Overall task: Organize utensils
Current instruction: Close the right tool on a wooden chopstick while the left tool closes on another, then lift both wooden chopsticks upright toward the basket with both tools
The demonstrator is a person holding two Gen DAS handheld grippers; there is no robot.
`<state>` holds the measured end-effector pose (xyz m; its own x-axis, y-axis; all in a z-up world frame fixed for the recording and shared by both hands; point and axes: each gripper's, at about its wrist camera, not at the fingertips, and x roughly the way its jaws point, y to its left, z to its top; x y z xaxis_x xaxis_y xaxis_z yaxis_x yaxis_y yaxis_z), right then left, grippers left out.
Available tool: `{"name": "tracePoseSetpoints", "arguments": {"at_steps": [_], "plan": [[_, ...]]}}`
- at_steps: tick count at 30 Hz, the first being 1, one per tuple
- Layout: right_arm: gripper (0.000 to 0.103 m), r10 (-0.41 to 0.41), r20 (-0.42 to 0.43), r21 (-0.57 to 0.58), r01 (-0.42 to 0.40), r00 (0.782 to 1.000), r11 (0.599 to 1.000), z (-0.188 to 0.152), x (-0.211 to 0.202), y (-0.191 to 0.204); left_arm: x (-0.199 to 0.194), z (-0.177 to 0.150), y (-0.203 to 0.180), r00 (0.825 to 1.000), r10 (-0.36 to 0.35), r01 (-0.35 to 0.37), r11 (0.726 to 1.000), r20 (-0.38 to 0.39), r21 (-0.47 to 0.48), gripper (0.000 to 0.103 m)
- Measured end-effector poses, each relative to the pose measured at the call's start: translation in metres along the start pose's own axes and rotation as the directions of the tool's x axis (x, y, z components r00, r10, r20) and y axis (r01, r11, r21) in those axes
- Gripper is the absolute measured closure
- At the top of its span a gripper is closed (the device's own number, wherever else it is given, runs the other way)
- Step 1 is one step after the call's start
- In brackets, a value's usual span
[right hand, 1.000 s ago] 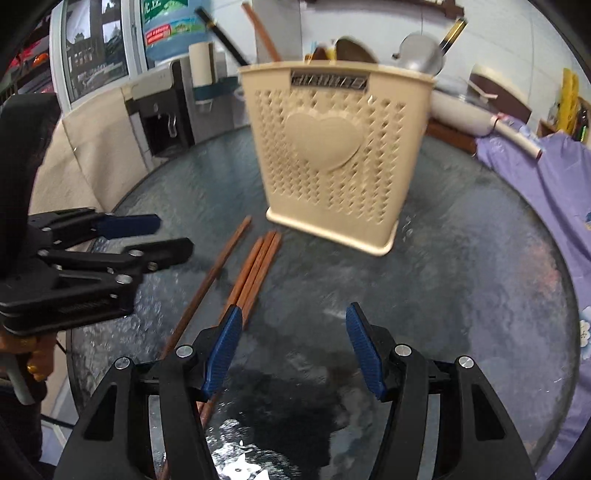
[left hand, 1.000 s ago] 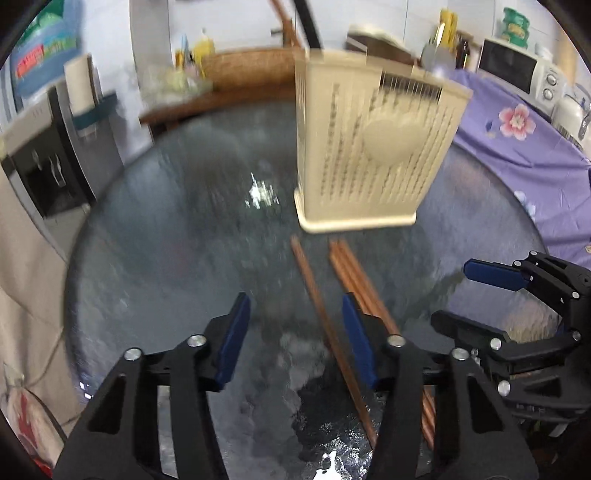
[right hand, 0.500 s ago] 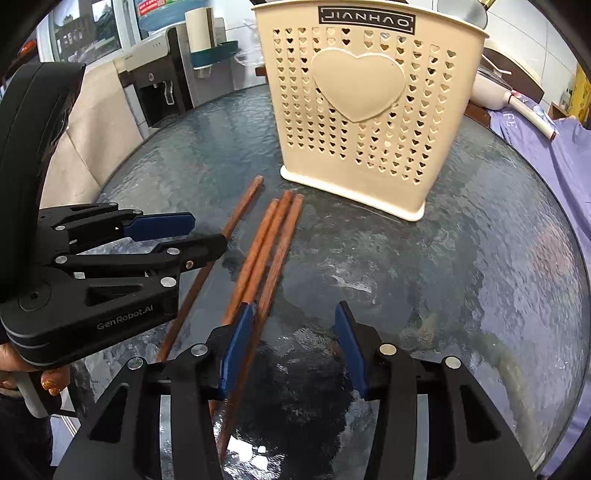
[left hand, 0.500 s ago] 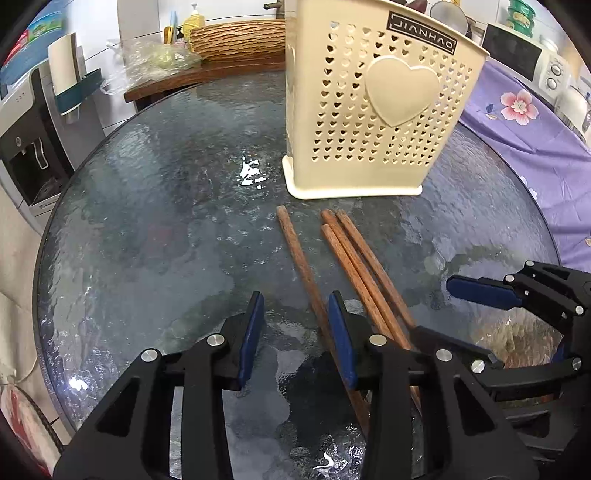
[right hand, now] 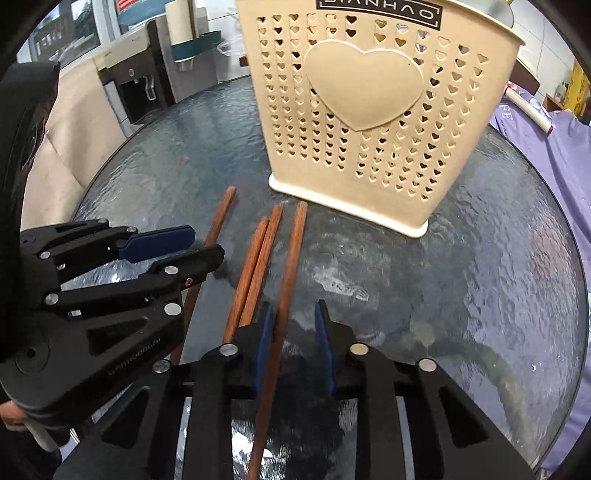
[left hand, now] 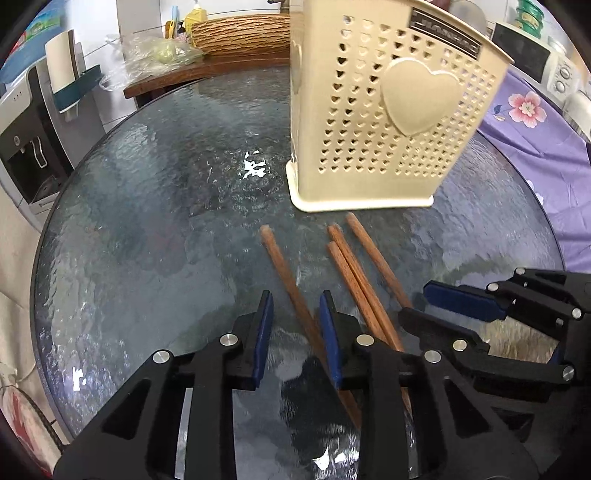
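Note:
Several brown wooden chopsticks lie on the round glass table in front of a beige heart-perforated utensil holder. My left gripper is low over the table with its jaws closing. The leftmost chopstick runs between them, close to the right pad, and a gap still shows. In the right wrist view my right gripper is also closing. The rightmost chopstick passes between its jaws against the left pad, clear of the right one. The holder stands just beyond. The two grippers sit side by side.
A water dispenser stands past the table's left edge. A wooden shelf with a woven basket is behind it. A purple floral cloth and a microwave are on the right. Bare glass lies right of the chopsticks.
Both grippers have moved forward and down toward the chopsticks, and their jaws have narrowed. Each pair now straddles one chopstick. The holder fills more of both views.

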<state>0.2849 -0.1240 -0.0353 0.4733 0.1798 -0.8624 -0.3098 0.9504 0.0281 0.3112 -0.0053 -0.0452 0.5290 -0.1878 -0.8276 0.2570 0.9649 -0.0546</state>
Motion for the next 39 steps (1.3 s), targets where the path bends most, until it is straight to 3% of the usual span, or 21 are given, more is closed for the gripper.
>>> {"name": "tracePoseSetpoints", "arguments": {"at_steps": [17, 26, 30, 39], "plan": [[0.095, 0.01, 0.002, 0.028, -0.01, 1.0, 1.0, 0.026, 0.016, -0.001, 0.016, 0.024, 0.008, 1.0, -0.003, 0.003, 1.0, -0.018, -0.024, 0.091], [0.097, 0.119, 0.086, 0.1, -0.127, 0.989, 0.987, 0.015, -0.001, -0.033, 0.01, 0.019, 0.021, 0.999, -0.039, 0.04, 0.995, 0.016, -0.091, 0.095], [0.097, 0.148, 0.165, 0.089, -0.164, 0.975, 0.982, 0.01, -0.02, -0.038, -0.008, 0.02, 0.023, 0.997, -0.052, 0.058, 0.993, 0.063, -0.1, 0.096], [0.096, 0.204, 0.356, 0.046, -0.235, 0.912, 0.971, -0.005, -0.079, -0.052, -0.071, 0.023, 0.011, 0.977, -0.067, 0.081, 0.995, 0.201, -0.064, 0.096]]}}
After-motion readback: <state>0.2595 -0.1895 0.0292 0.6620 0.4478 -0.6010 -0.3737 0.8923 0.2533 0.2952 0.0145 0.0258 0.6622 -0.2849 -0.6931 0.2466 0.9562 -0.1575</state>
